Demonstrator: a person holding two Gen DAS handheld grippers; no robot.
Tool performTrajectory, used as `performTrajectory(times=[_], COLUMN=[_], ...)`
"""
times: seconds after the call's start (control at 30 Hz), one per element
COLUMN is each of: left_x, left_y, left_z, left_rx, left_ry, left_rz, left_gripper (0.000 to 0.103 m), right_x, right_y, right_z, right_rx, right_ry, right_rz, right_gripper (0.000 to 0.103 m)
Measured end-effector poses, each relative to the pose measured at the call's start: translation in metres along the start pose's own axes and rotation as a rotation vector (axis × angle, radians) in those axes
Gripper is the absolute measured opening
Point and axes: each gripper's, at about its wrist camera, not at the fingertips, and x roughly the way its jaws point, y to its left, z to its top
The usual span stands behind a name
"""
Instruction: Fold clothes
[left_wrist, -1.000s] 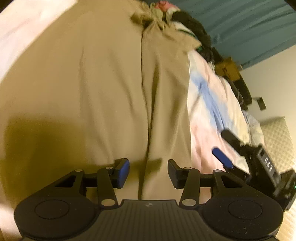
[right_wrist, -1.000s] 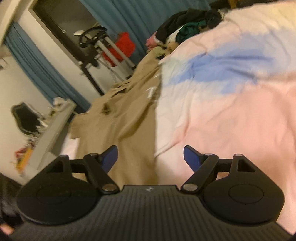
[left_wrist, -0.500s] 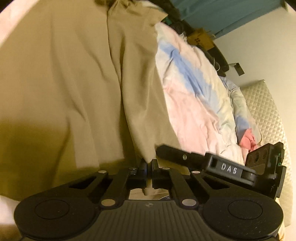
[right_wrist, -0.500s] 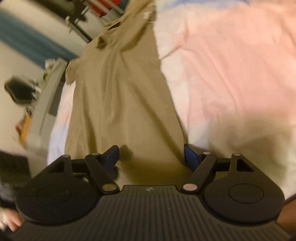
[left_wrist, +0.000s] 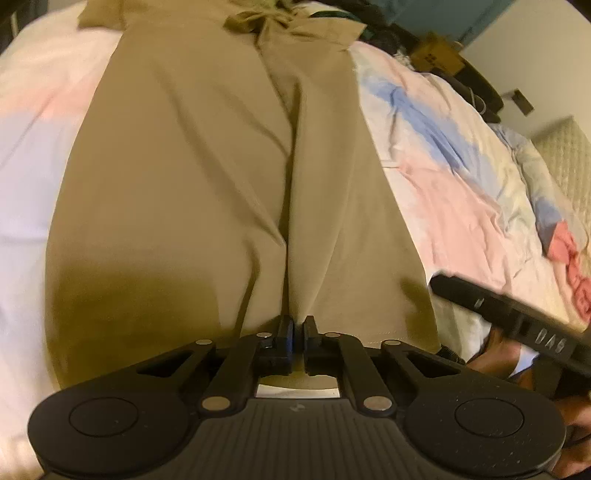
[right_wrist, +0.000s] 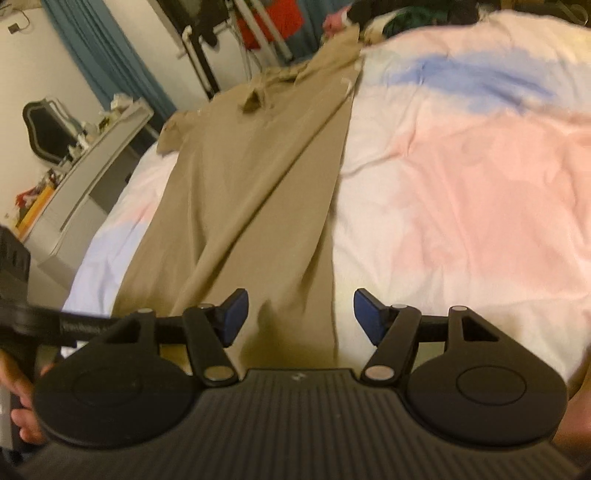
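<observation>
The khaki trousers (left_wrist: 207, 177) lie lengthwise along the bed (right_wrist: 461, 177), on its pink, white and blue cover. The left gripper (left_wrist: 295, 328) has its jaws pinched together on the near hem; the right gripper (right_wrist: 299, 314) hovers beside, jaws wide apart over the hem's right edge.

L fingers (left_wrist: 286, 334) now clamped (trouser hem (left_wrist: 332, 325)).

Smooth matt tan cloth trousers (left_wrist: 207, 177)
</observation>
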Motion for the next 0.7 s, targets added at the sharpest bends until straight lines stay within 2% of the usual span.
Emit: performTrajectory(times=[0.03, 0.07, 0.1, 0.17, 0.23, 0.3, 0.37, 0.43, 0.5, 0.7], left_x=[-0.004, -0.009, -0.015, -0.025, -0.04, -0.054, -0.069, -0.075, -0.08, -0.082], left_y=[-0.003, -0.005, -0.006, -0.009, -0.019, -0.031, -0.044, -0.059, -0.074, -0.105], left_z=[-0.001, -0.003, -0.005, -0.012, -0.014, -0.016, -0.02, -0.02, -0.02, -0.011], left_rx=[0.014, 0.025, 0.036, 0.06, 0.102, 0.137, 0.159, 0.172, 0.185, 0.228], left_ry=[-0.016, -0.038, -0.061, -0.115, -0.196, -0.288, -0.384, -0.448, -0.503, -0.586], left_rz=[0.013, 0.022, 0.03, 0.05, 0.069, 0.092, 0.118, 0.117, 0.114, 0.119], left_gripper=[0.018, 0.027, 0.041, 0.058, 0.064, 0.079, 0.086, 0.088, 0.094, 0.098], right_x=[-0.004, -0.008, -0.012, -0.022, -0.032, -0.043, -0.053, -0.061, -0.067, -0.077], right_y=[0.001, 0.002, 0.003, 0.005, 0.007, 0.006, 0.005, 0.001, -0.002, 0.003], right_z=[0.0, 0.001, 0.001, 0.001, 0.001, 0.002, 0.003, 0.004, 0.006, 0.005], right_rx=[-0.004, -0.008, -0.013, -0.022, -0.032, -0.029, -0.023, -0.009, -0.007, -0.072], right_ry=[-0.031, -0.062, -0.093, -0.164, -0.237, -0.308, -0.37, -0.407, -0.437, -0.508], right_rz=[0.002, 0.004, 0.007, 0.013, 0.013, 0.01, 0.001, -0.011, -0.026, -0.091], right_gripper=[0.067, 0.067, 0.067, 0.067, 0.067, 0.067, 0.067, 0.067, 0.067, 0.067])
